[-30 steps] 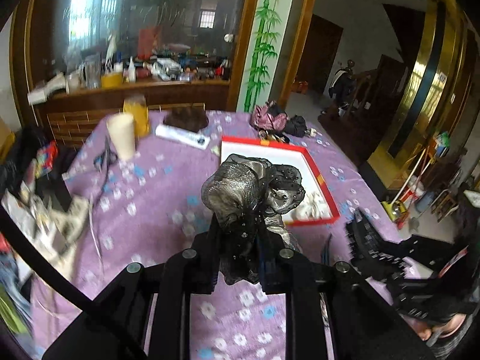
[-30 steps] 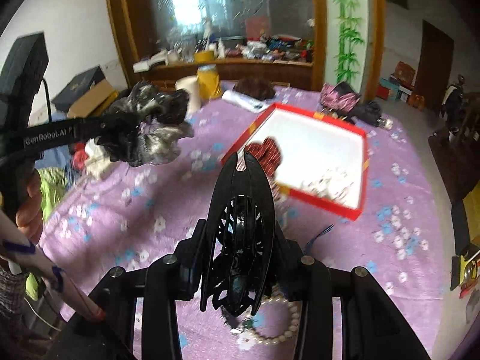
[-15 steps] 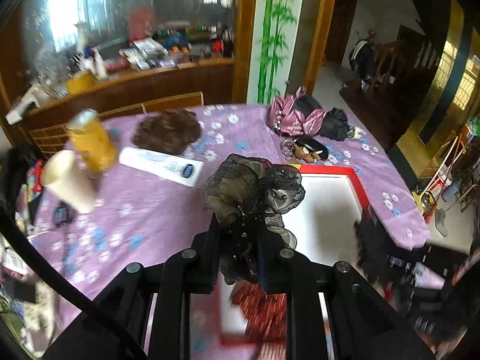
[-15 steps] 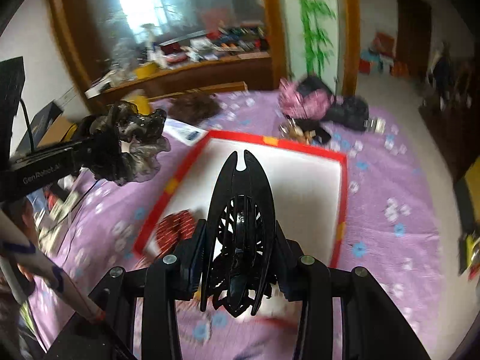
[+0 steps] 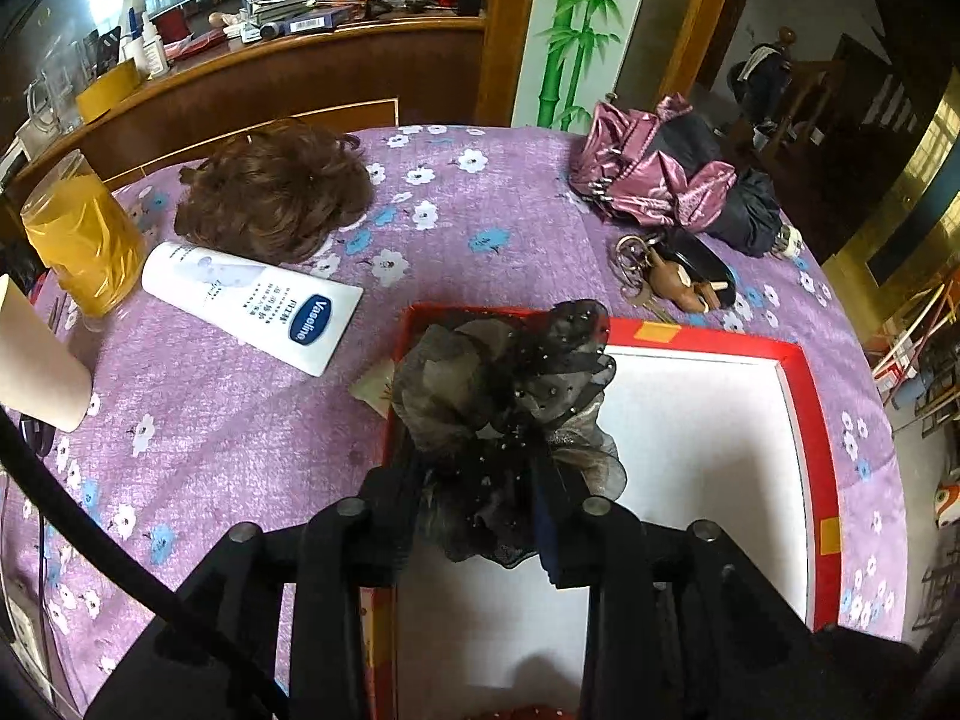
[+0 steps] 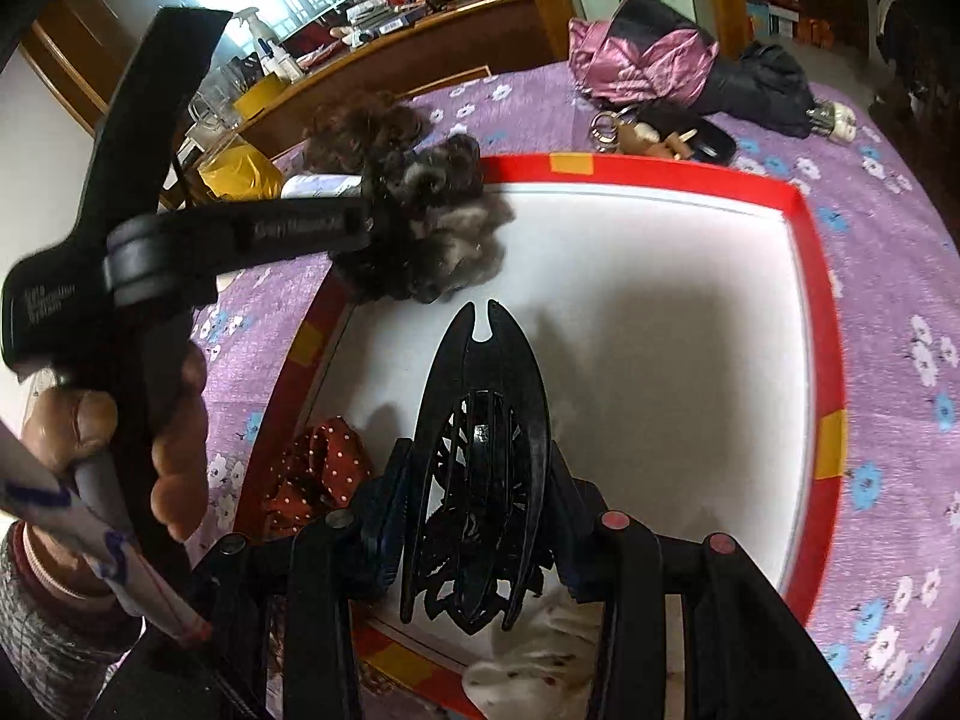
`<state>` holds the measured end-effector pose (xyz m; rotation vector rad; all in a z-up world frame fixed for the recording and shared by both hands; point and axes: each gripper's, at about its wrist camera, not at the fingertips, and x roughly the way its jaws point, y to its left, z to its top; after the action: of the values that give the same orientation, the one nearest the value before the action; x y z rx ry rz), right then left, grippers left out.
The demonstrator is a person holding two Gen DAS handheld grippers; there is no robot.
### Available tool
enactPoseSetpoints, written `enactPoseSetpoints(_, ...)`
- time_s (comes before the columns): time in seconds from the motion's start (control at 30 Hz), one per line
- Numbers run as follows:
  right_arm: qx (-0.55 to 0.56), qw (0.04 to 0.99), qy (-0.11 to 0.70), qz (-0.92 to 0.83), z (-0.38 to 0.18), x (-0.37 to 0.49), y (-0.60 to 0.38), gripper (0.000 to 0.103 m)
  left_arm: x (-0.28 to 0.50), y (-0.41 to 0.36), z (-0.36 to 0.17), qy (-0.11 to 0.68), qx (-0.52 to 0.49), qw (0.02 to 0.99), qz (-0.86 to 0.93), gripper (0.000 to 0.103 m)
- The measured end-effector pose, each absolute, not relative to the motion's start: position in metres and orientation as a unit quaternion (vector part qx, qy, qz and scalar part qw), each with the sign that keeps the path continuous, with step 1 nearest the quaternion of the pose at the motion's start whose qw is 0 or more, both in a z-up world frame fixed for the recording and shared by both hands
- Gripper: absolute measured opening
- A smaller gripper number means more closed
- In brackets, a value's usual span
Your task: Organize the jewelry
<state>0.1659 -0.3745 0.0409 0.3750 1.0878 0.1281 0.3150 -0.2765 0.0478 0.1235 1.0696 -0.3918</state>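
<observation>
My left gripper (image 5: 480, 498) is shut on a black and grey lace scrunchie (image 5: 510, 402) and holds it over the far left corner of the red box (image 5: 804, 420) with a white inside. It also shows in the right wrist view (image 6: 432, 228). My right gripper (image 6: 474, 522) is shut on a black hair claw clip (image 6: 480, 450), held above the near part of the red box (image 6: 822, 300). A red dotted scrunchie (image 6: 318, 474) and a white scrunchie (image 6: 534, 660) lie in the box's near corners.
On the purple flowered cloth (image 5: 210, 420) lie a brown wig (image 5: 276, 192), a Vaseline tube (image 5: 252, 300), a yellow jar (image 5: 78, 234), a cream cup (image 5: 30, 366), a pink umbrella (image 5: 648, 174), a black umbrella (image 5: 744, 210) and a key ring (image 5: 666, 276). A wooden counter stands behind.
Both grippers have moved forward over the red box with their items still held. The view now looks down into the box.
</observation>
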Motion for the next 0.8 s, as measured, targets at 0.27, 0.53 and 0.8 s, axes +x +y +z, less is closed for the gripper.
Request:
enactPoseSetpoints(0.27,0.12,0.85,0.512,0.023,0.044,0.168,-0.361,0.072,0.304,-0.26,0.067,0.497,0.052,0.841,-0.207,0.048)
enactPoseSetpoints(0.53,0.121,0.862,0.491,-0.011,0.091,0.113,-0.37,0.072,0.254,-0.205,0.103,0.479,0.038,0.852,-0.205,0.059)
enactPoseSetpoints(0.8,0.17,0.832,0.521,-0.091,0.086,0.008,-0.395,0.072,0.186,-0.129,0.1,0.508,-0.006,0.839,-0.194,0.059)
